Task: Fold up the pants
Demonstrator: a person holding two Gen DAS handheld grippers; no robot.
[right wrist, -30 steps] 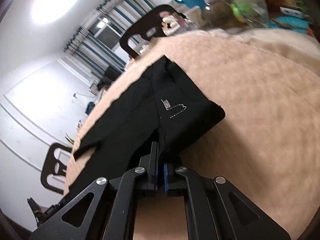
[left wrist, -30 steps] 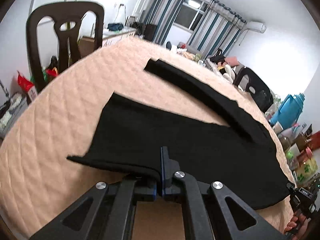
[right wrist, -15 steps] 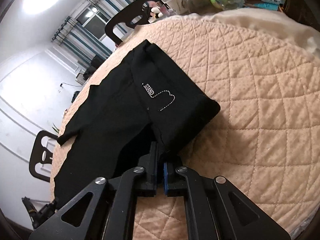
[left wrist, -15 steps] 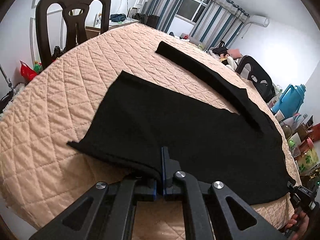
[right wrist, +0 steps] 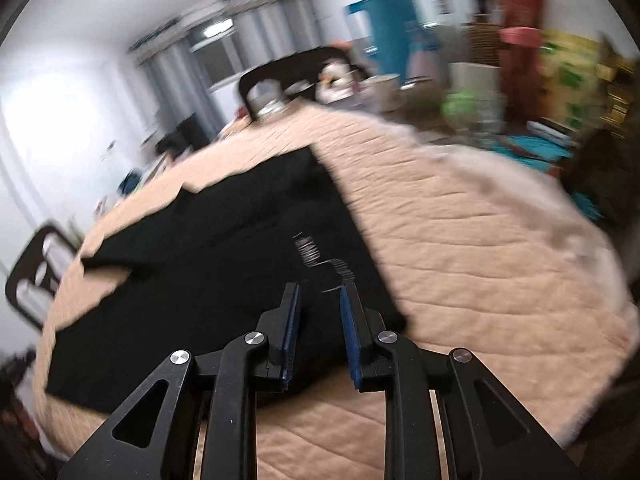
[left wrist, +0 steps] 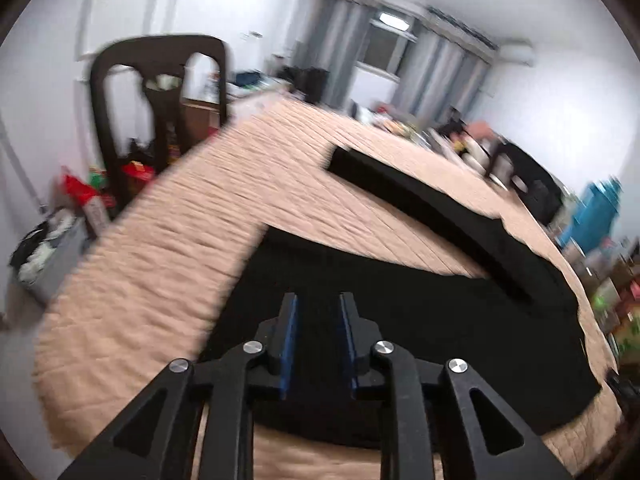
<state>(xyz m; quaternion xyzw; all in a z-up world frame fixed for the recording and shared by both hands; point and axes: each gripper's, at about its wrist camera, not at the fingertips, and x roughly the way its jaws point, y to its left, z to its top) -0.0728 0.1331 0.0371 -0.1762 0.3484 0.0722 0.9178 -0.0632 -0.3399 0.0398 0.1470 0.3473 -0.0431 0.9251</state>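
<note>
Now | both tools agape | left tool (left wrist: 318,312), right tool (right wrist: 319,304) | over pants (left wrist: 420,320)

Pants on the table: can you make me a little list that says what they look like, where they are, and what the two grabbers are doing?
thing: black pants, white stitched mark near one end
where: lying flat on the peach quilted table cover
shape: one leg spread away from the other
left gripper: open, over the pants, holding nothing
right gripper: open, over the pants, holding nothing
nearby: dark chair, teal jug
picture: blurry
</note>
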